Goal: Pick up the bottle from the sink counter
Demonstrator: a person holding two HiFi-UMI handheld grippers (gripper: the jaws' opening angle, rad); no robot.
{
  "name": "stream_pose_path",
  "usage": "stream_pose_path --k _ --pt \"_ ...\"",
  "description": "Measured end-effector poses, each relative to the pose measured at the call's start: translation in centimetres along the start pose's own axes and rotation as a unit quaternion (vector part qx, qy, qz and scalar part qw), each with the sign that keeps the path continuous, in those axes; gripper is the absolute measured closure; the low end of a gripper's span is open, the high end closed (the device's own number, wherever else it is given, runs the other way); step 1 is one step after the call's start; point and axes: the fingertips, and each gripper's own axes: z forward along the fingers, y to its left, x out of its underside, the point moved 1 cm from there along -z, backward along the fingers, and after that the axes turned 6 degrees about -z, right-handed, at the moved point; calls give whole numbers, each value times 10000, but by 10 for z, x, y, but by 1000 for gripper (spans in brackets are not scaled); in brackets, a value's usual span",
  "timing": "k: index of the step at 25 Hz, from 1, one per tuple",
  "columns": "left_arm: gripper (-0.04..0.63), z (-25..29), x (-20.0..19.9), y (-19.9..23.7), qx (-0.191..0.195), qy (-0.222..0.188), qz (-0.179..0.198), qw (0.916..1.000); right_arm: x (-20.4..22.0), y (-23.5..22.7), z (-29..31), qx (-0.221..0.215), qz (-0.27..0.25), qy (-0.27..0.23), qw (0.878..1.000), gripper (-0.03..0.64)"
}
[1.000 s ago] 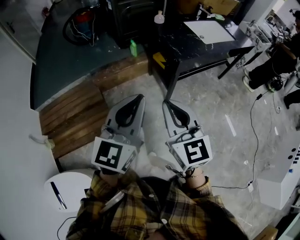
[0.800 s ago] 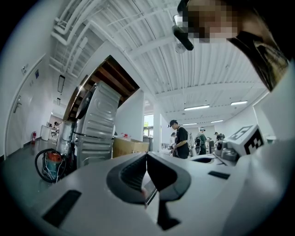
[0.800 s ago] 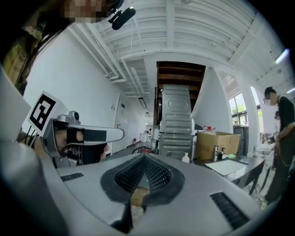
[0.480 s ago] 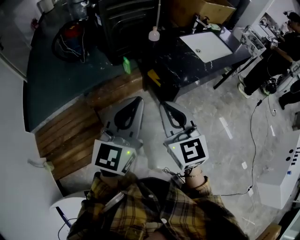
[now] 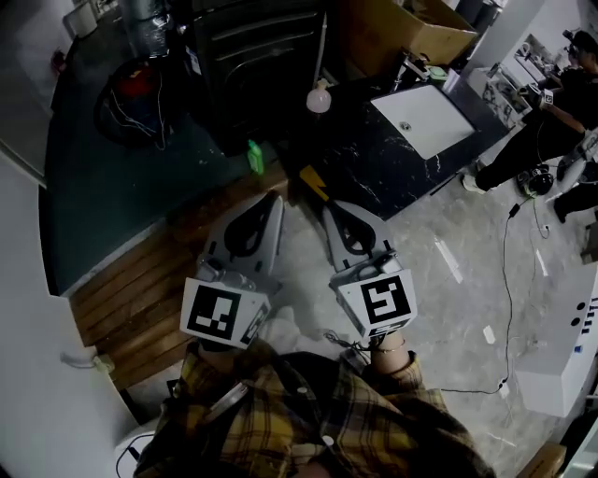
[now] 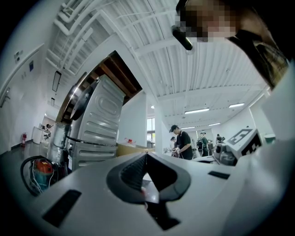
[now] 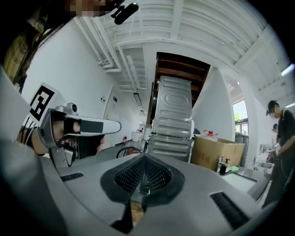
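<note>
A small pale bottle point(image 5: 319, 98) with a round body stands at the far left end of the black marble sink counter point(image 5: 374, 168). The white sink basin point(image 5: 425, 119) and a faucet point(image 5: 409, 65) lie to its right. My left gripper point(image 5: 274, 198) and right gripper point(image 5: 330, 207) are held side by side, low in front of the counter and well short of the bottle. Both are shut with nothing between their jaws, as the left gripper point(image 6: 146, 156) and right gripper point(image 7: 144, 159) show in their own views. Neither gripper view shows the pale bottle.
A small green bottle point(image 5: 254, 157) stands on the dark floor left of the counter, by wooden planks point(image 5: 131, 299). A tall grey machine point(image 7: 173, 120), a cardboard box point(image 5: 411, 28) and a red vacuum point(image 5: 135, 89) stand behind. A person point(image 5: 551, 103) works at the right.
The counter, sink and pale bottle have slid down and nearer in the head view as I move toward them. Both grippers stay shut and side by side.
</note>
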Motion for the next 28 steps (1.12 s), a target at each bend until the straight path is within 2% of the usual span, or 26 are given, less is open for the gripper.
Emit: stream_pose_path --k 8,13,17,28 --pt "575 22 11 44 -33 159 -210 9996 6 -7 47 -18 122 261 9996 601" --pt "575 34 25 69 -191 296 -317 9989 25 -21 71 -72 326 476 9983 601" --pt "575 55 32 88 -326 313 -313 9985 34 -42 97 -71 365 445 9983 601" --pt "575 185 32 115 -75 388 -127 9991 44 -146 174 129 562 253 9980 601"
